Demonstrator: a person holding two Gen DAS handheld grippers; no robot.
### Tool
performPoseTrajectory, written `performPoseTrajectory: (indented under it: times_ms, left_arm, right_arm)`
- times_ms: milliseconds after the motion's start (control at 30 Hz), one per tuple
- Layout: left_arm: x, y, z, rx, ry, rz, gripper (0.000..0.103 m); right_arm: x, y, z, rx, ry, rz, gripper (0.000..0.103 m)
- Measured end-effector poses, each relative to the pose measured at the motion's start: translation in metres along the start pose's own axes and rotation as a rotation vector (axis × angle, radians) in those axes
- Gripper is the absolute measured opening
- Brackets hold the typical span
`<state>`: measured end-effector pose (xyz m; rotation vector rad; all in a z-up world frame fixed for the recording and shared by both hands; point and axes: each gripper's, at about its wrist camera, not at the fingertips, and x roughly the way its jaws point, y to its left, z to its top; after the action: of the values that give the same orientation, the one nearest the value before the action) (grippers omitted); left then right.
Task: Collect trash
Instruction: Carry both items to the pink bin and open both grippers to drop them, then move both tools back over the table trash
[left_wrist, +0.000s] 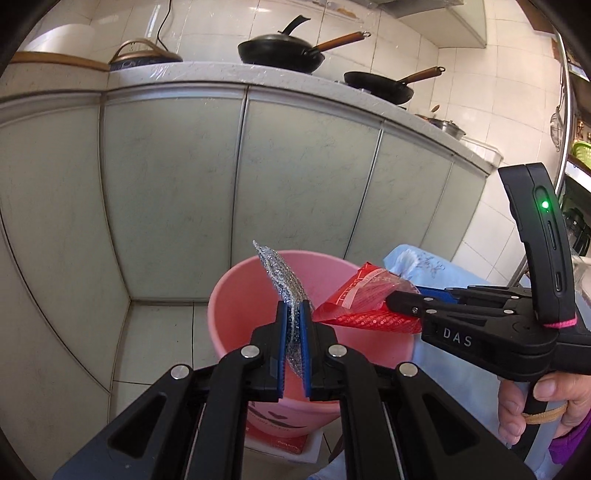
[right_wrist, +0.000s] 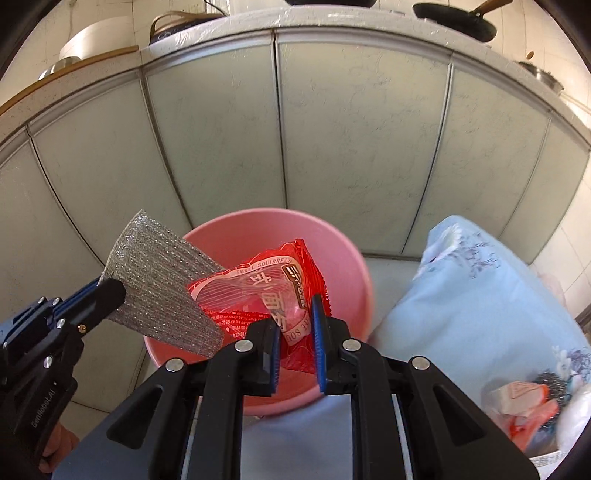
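Observation:
A pink plastic bucket (left_wrist: 236, 295) stands on the floor by the cabinets; it also shows in the right wrist view (right_wrist: 343, 254). My left gripper (left_wrist: 294, 308) is shut on a silver glittery scouring cloth (left_wrist: 280, 273) and holds it over the bucket's mouth; the cloth shows in the right wrist view (right_wrist: 162, 291) too, with the left gripper (right_wrist: 110, 291) at the left. My right gripper (right_wrist: 295, 306) is shut on a red snack wrapper (right_wrist: 258, 288), also over the bucket. In the left wrist view the right gripper (left_wrist: 391, 301) holds the wrapper (left_wrist: 362, 299) from the right.
Pale green cabinet doors (left_wrist: 303, 184) stand behind the bucket, under a counter with two black pans (left_wrist: 280, 50). A light blue cloth (right_wrist: 480, 295) covers a surface at the right, with an orange-and-white wrapper (right_wrist: 524, 402) and a steel scourer (right_wrist: 550, 382) on it.

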<state>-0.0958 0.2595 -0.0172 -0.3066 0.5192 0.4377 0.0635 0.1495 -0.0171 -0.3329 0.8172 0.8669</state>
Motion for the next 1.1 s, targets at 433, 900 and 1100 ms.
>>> performPoseTrajectory:
  times_ms: [433,900,1100]
  left_arm:
    - [0.001,0.006,-0.006,-0.026,0.007,-0.001,0.032]
    - [-0.017,0.001,0.001,-0.051,-0.017,-0.03,0.033]
    - [-0.028,-0.014,0.005,-0.035,-0.047,-0.059,0.033]
  right_arm:
    - [0.016,-0.001,-0.007,0.02,0.075,0.057,0.036]
    - [-0.011,-0.002,-0.015,0.011,0.028,0.082,0.039]
    - [-0.04,-0.006,-0.022,0.017,-0.036,0.06,0.039]
